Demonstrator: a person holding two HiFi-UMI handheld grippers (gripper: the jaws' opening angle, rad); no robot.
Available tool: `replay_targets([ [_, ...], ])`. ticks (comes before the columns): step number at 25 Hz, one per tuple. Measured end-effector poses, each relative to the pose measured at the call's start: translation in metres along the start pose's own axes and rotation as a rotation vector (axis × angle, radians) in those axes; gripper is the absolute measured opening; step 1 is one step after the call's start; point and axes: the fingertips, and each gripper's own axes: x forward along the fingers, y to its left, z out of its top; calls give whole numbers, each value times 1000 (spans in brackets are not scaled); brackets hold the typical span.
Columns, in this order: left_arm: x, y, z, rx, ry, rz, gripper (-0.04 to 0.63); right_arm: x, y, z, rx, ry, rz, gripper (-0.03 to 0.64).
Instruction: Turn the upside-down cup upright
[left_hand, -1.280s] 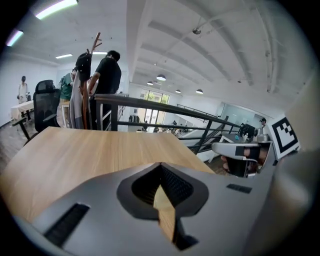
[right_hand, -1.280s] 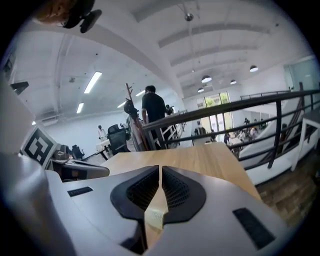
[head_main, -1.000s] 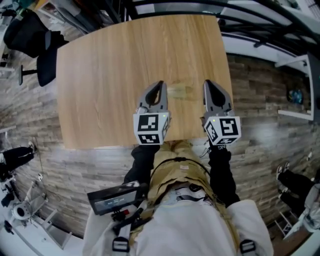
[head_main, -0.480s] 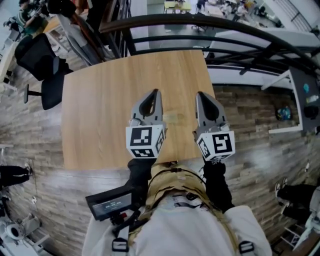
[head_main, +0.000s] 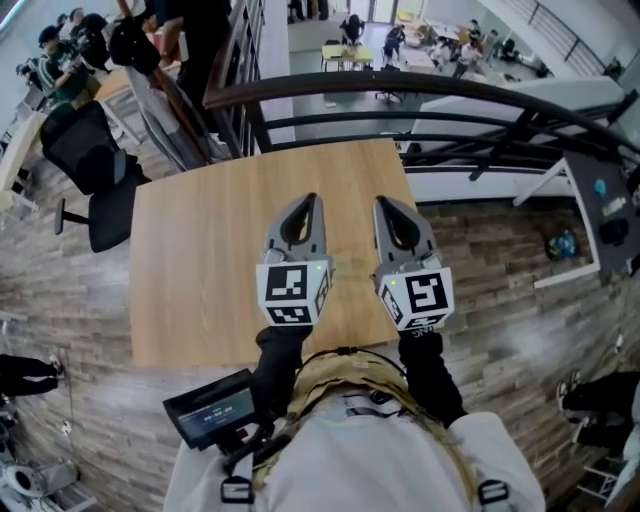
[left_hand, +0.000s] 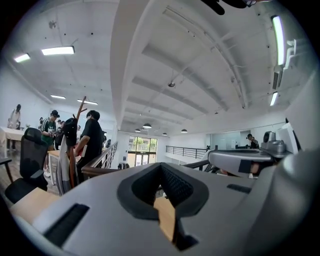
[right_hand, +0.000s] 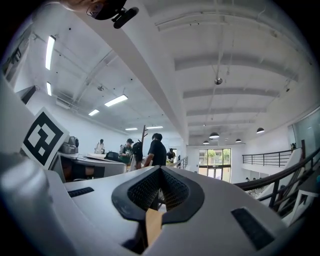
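Head view: left gripper (head_main: 308, 202) and right gripper (head_main: 384, 204), each with jaws together and empty, held level side by side over the worktop (head_main: 200, 260). The cup cannot be made out, so its bearing is undetermined. Left gripper view: ceiling, railing, a sliver of worktop, no cup. Right gripper view: likewise.
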Motion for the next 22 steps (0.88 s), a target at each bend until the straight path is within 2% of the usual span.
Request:
replay_targets([
  [9,9,-2,6,27,-3,-23,0,7,-3,16,-20,-27,-22,20],
  [22,17,-5,-1,35,5,-33,0,11,-4,11,-22,-24,-17,20],
])
